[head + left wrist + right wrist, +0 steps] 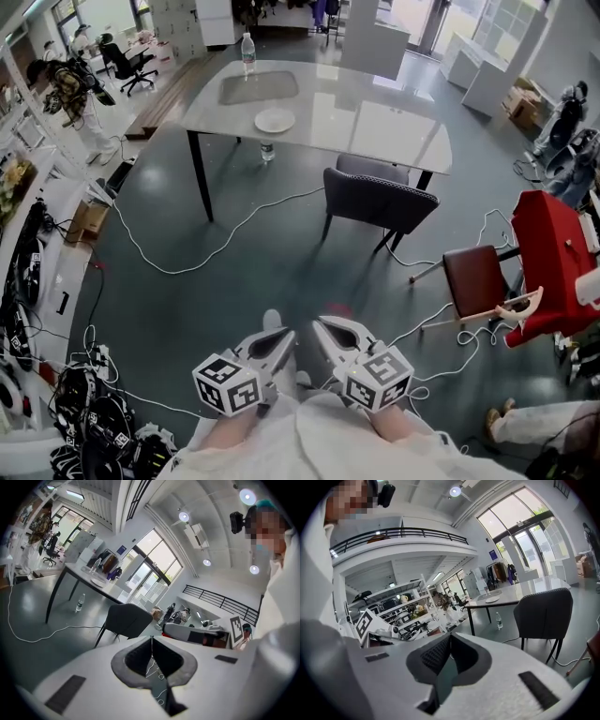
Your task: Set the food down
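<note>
Both tools are low and close to the person's body, side by side and pointing out across the floor. The left gripper (273, 322) has its jaws pressed together tip to tip, and its own view shows nothing caught between the dark pads, only floor showing through the gap behind them. The right gripper (450, 637) is the same, with its jaws closed right up and nothing in their hold. So no food is in either tool.

Well ahead of both grippers stands the pale table (394, 122). On it sits a white plate (274, 120), far beyond the left tool's tips; whether anything lies on that plate is too small to tell. Beyond the plate is a grey mat (258, 87), and further on an upright water bottle (247, 52).

A dark chair (375, 197) stands between the grippers and the table, ahead of the right tool. A second bottle (267, 151) stands on the floor under the table. A white cable (187, 267) snakes across the floor ahead and to the left of the left gripper, and a brown-seated chair (475, 278) stands off to the right of the right one.
</note>
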### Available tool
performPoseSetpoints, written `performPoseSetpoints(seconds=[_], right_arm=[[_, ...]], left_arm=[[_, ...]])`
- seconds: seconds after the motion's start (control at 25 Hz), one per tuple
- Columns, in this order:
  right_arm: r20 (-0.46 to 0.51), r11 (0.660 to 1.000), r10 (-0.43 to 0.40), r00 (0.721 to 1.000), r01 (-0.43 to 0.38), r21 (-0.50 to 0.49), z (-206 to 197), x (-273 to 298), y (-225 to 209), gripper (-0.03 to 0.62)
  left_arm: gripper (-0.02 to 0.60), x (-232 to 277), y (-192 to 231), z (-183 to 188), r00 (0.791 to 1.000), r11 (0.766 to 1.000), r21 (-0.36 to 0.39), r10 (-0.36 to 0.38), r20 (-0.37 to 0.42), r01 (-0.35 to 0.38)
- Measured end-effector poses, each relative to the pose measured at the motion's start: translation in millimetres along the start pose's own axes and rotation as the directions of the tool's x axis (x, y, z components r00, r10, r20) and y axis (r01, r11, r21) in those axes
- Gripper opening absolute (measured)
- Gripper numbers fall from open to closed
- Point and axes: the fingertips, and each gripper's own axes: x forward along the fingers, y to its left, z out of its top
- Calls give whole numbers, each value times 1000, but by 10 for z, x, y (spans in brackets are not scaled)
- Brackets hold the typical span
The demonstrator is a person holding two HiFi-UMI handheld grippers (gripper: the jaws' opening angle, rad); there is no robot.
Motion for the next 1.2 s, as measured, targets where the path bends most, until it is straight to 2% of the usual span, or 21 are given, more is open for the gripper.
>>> performPoseSetpoints(seconds=[0.16,0.44,0.64,0.92,1.2], right_arm=[[-1,1000,-7,1000,7,-9,218,459,-215,2],[21,999,-24,999,24,-34,893,1428,-592,2],[43,998,-66,997,67,-21,1231,1933,-784,2],[26,993,-117,993,117,1,1316,2254,-986,2],[17,993,-115,993,115,7,1410,2507,-1229,2]], left_arm=[[18,193,341,335,1000,1000,10,-12,-13,12],[18,507,1085,1189,999,999,28,-44,-21,45],[18,632,1542,1712,997,996,53,-67,-27,68],[18,801,1906,1970,994,994,46,-92,-63,95],[18,1049,2093,2073,992,994,9,-109,-68,109]])
